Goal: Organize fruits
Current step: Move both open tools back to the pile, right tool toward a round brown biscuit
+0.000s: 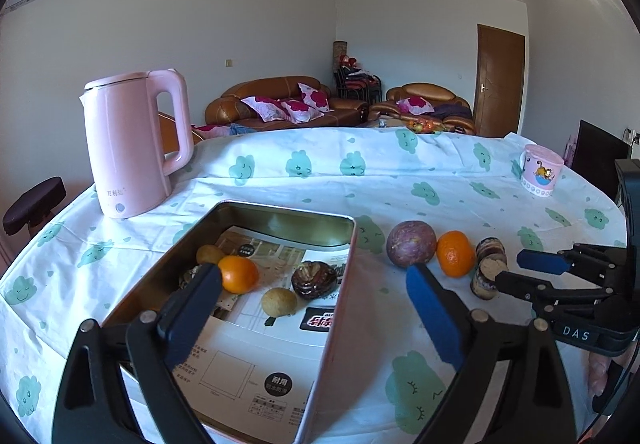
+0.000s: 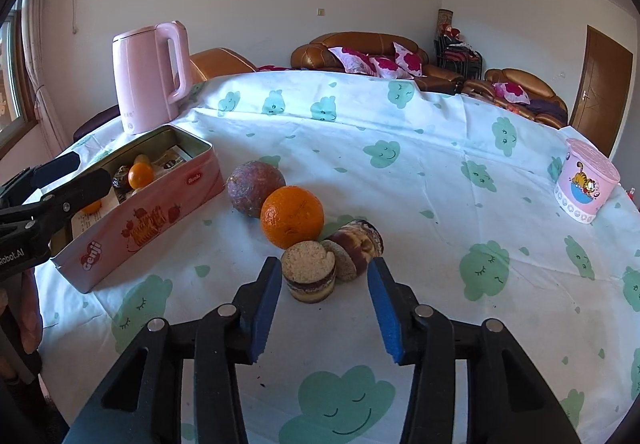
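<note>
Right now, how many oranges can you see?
2. One orange sits inside the tin; the other orange is on the tablecloth beside the purple fruit. More may hide behind the tin's wall.

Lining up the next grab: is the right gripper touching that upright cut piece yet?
Apart. In the right wrist view the right gripper is open, and bare tablecloth shows between each blue pad and the upright cut piece.
</note>
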